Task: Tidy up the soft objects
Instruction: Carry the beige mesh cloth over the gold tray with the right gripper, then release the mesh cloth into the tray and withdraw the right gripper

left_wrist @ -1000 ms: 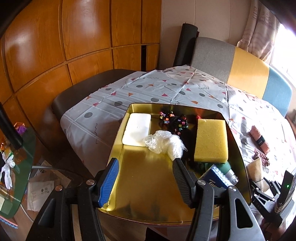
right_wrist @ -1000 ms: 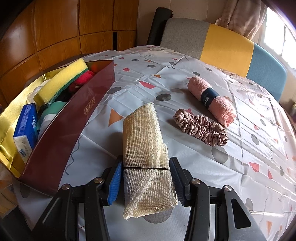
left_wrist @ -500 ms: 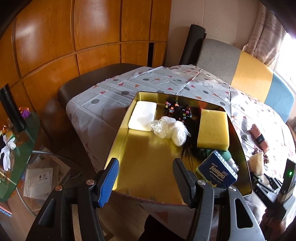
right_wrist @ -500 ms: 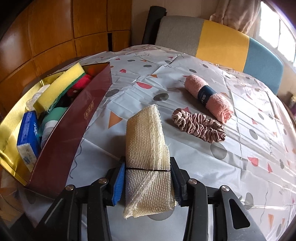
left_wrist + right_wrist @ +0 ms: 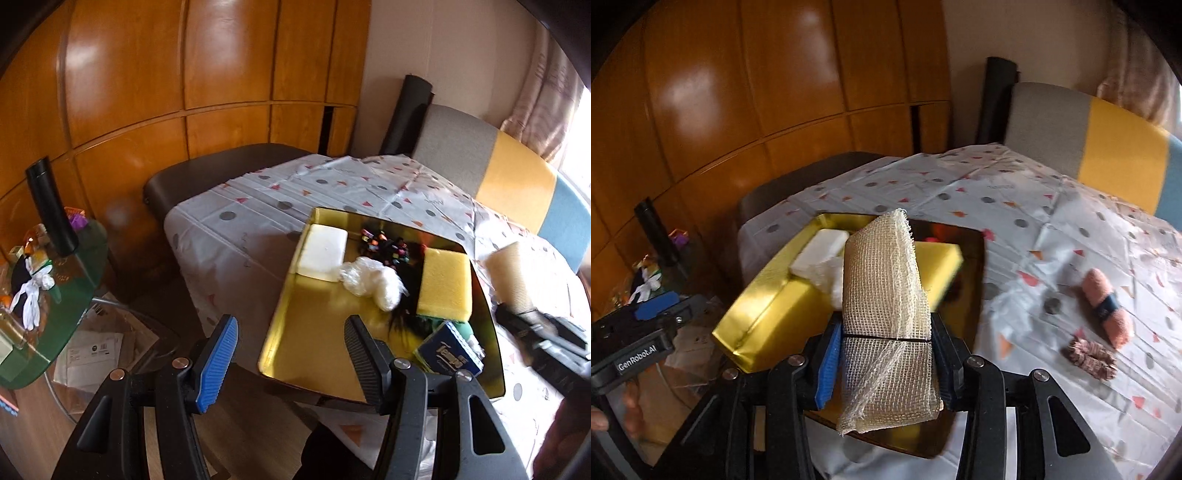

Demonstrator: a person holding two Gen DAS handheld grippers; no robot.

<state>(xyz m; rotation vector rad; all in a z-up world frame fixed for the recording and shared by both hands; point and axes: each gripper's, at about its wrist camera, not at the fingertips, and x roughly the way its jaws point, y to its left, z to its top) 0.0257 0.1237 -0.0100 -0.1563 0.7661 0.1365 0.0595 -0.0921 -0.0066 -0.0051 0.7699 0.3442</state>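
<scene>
My right gripper [image 5: 882, 354] is shut on a folded beige mesh cloth [image 5: 882, 291] and holds it in the air over the gold tray [image 5: 764, 295]. The cloth also shows blurred at the right of the left wrist view [image 5: 511, 273]. The tray [image 5: 317, 332] holds a white pad [image 5: 323, 253], a crumpled plastic bag [image 5: 373, 282], a yellow sponge [image 5: 445, 282], dark hair ties [image 5: 388, 245] and a blue tissue pack [image 5: 452, 356]. My left gripper [image 5: 291, 350] is open and empty, back from the tray's near left corner.
A pink rolled towel [image 5: 1106, 308] and a pink scrunchie [image 5: 1089, 358] lie on the patterned tablecloth [image 5: 1015, 206] right of the tray. A dark chair [image 5: 221, 173] and a glass side table [image 5: 44, 295] with clutter stand left. A striped bench [image 5: 517, 173] is behind.
My right gripper has lifted the mesh cloth off the table and swung it left over the tray. My left gripper has pulled back and to the left, still open.
</scene>
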